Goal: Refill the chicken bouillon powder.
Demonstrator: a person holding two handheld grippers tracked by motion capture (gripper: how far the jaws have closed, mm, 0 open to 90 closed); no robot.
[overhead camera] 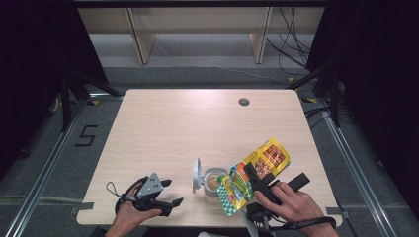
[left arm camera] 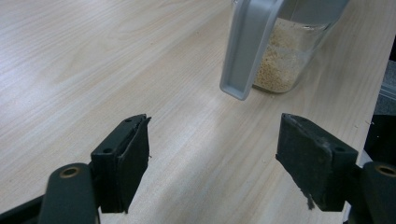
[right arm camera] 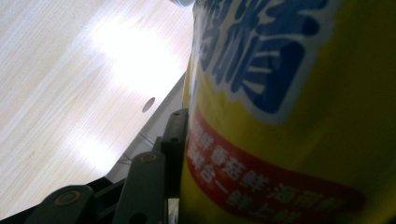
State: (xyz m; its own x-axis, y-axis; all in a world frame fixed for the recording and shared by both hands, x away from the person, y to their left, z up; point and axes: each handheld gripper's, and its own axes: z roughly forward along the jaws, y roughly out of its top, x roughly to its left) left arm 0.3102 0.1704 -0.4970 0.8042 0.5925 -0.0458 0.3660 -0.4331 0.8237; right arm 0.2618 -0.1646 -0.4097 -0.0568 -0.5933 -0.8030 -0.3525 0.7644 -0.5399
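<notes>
table: pale wood-grain table, rectangular with rounded corners, standing in the middle of the high view
cable hole: small round dark hole in the table near its far edge, right of centre
floor: grey carpet floor around the table on all sides
floor mark: a black "5" taped on the floor left of the table
rails: metal rails running along the floor at left and right of the table
shelving: light wooden shelving beyond the table, with upright panels
cables: dark cables lying on the floor at far right, near the shelving
curtains: black curtains closing off both sides
</notes>
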